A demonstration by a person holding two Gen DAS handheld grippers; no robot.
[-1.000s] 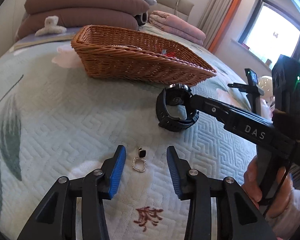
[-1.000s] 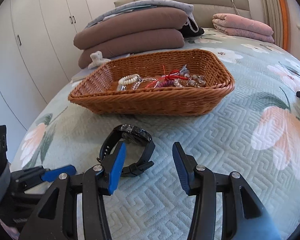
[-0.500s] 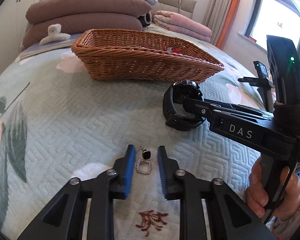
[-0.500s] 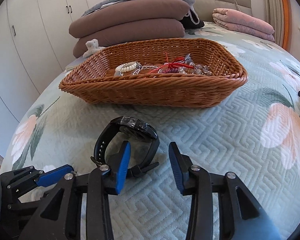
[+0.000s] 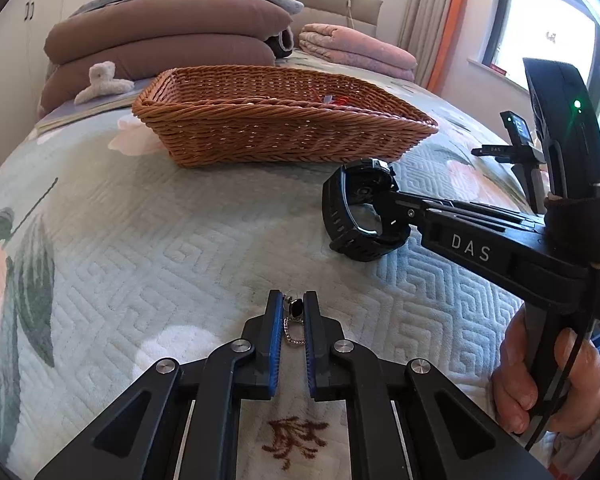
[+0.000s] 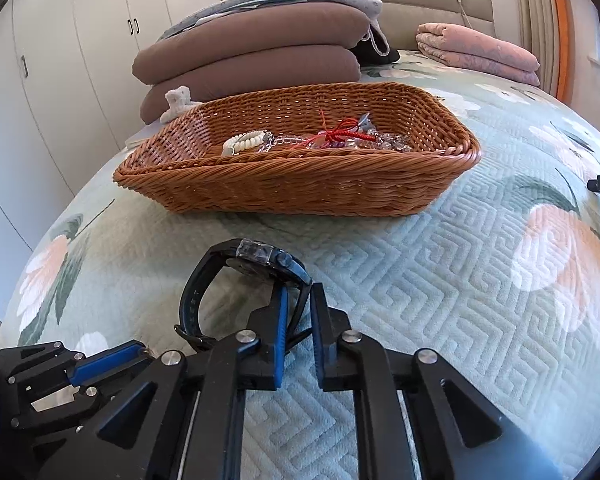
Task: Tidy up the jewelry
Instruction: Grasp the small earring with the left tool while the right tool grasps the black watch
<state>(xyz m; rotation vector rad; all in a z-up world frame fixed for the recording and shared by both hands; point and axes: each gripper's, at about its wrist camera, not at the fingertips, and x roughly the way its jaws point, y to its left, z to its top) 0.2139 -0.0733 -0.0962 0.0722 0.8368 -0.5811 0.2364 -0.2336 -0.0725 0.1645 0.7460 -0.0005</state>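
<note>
A small pendant [image 5: 294, 320], black stone over a sparkly silver loop, lies on the quilted bedspread. My left gripper [image 5: 293, 300] is closing tight on it, both blue pads against its sides. A black wristwatch [image 6: 256, 256] stands on edge nearer the wicker basket [image 6: 300, 188]. My right gripper [image 6: 299, 300] is closing, its pads pinching the watch's strap. In the left wrist view the right gripper [image 5: 384, 208] reaches into the watch [image 5: 340, 220] from the right, held by a person's hand [image 5: 540, 380]. The basket [image 5: 280, 140] holds a white bead bracelet [image 6: 248, 140], a red cord [image 6: 344, 130] and clear beads [image 6: 388, 142].
Folded brown quilts [image 5: 160, 40] and a pink blanket [image 5: 356, 48] are stacked behind the basket by the headboard. A white fluffy hair clip [image 5: 100, 80] lies left of the basket. A black device on a stand [image 5: 520, 148] sits at the bed's right side. White wardrobes [image 6: 60, 80] line the left.
Both grippers have narrowed from wide apart: the left pads now press the pendant, the right pads now pinch the watch strap. Neither hand has shifted much.
</note>
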